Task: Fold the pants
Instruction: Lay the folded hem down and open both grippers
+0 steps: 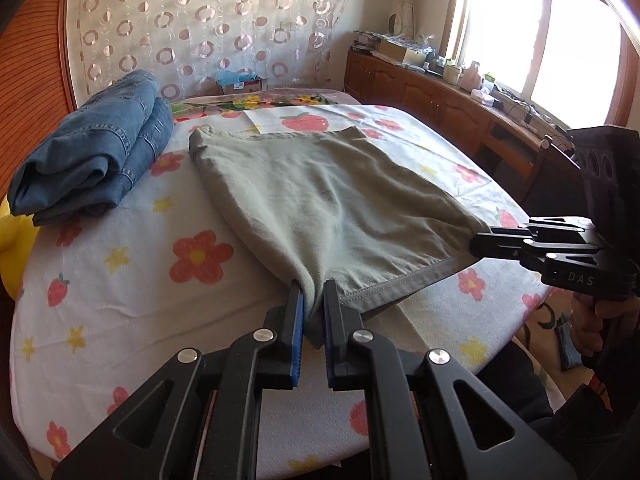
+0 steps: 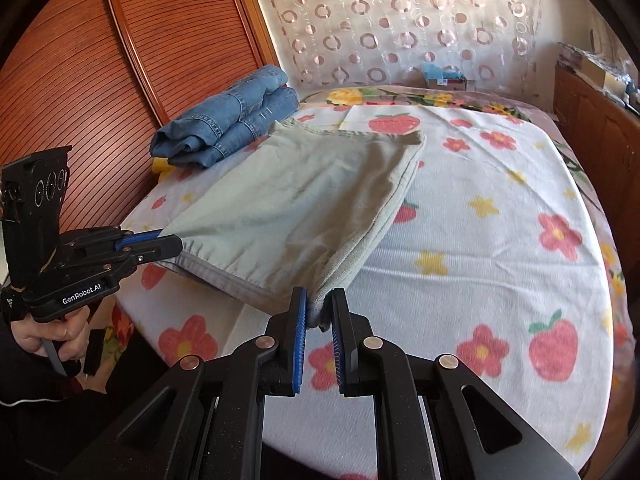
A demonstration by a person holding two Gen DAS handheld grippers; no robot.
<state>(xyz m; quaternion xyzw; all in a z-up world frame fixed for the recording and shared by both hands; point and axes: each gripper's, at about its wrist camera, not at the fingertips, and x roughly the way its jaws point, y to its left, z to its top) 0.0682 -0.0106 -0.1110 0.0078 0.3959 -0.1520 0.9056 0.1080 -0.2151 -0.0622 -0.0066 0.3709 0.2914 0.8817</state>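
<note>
Bedroom scene, with a flowery strawberry-print blanket spread over the bed as the work surface and a circle-pattern curtain behind it.

From the left wrist camera: the pale green pants lie mostly flat on the blanket with the near hem lifted. The left gripper is pinched tight on the near left corner, cloth bunched between the blue pads. Over at the right edge, the right gripper is clamped on the other corner of that same hem. Fabric looks like soft, light cotton, so I'd guess it drapes and sags in the middle unless both corners stay pulled apart. Corners at the hem seem the right place to hold. A folded stack of jeans sits far left, near the pants' far edge but not touching as far as I can tell.

From the right wrist camera: same deal mirrored. The right gripper is closed on a thick, doubled-up corner, so the pants are probably already folded at least once. The person's hand holds the left gripper's handle. A wooden slatted door stands behind the jeans, and a wooden cabinet runs along the right. The blanket's right side is free, so nothing blocks a fold forward; only the jeans crowd the far left.
</note>
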